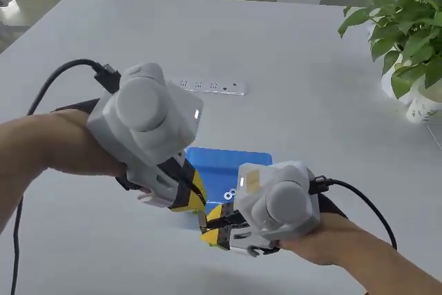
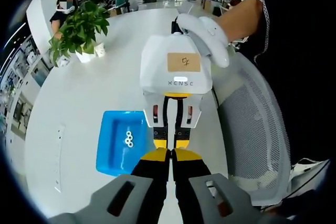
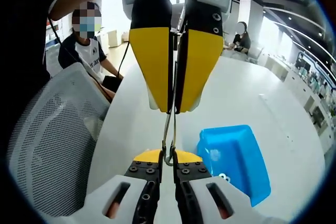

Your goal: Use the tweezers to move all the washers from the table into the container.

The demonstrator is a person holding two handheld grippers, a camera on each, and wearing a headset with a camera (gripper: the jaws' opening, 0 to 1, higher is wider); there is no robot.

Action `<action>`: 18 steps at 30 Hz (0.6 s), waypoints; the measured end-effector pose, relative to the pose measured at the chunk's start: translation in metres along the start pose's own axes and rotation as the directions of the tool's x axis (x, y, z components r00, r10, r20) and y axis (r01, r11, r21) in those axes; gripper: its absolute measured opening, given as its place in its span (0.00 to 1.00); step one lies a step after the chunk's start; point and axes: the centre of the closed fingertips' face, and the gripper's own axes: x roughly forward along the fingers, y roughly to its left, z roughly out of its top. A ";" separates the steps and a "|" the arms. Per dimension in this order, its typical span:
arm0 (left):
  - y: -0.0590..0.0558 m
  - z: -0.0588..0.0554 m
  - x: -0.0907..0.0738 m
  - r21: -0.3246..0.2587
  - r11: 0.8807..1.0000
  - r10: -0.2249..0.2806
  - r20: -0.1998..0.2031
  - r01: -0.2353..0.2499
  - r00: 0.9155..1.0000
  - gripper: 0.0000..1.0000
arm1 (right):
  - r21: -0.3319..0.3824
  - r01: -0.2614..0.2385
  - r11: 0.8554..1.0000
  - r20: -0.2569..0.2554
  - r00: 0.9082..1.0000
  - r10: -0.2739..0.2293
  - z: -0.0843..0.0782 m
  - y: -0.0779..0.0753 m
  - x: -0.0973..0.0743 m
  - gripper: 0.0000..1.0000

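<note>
A blue container (image 1: 231, 164) stands on the white table, with a few white washers (image 2: 129, 138) lying in it. The two grippers meet tip to tip just in front of it. My left gripper (image 1: 197, 195) comes in from the left and my right gripper (image 1: 215, 229) from the lower right. In the right gripper view, thin metal tweezers (image 3: 171, 124) run from the left gripper's shut yellow jaws down into my right gripper (image 3: 168, 157), which is shut on their looped end. My left gripper (image 2: 171, 155) is shut too, nose to nose with the right one.
A white power strip (image 1: 207, 86) lies beyond the container. A potted plant (image 1: 407, 25) stands at the table's far right. A white mesh chair (image 2: 252, 124) sits at the near table edge. People sit in the background.
</note>
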 end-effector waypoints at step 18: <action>0.032 0.012 -0.008 0.021 0.999 0.035 0.013 -0.035 0.999 0.06 | -0.030 0.019 0.999 -0.001 1.000 -0.019 0.006 -0.039 -0.007 0.09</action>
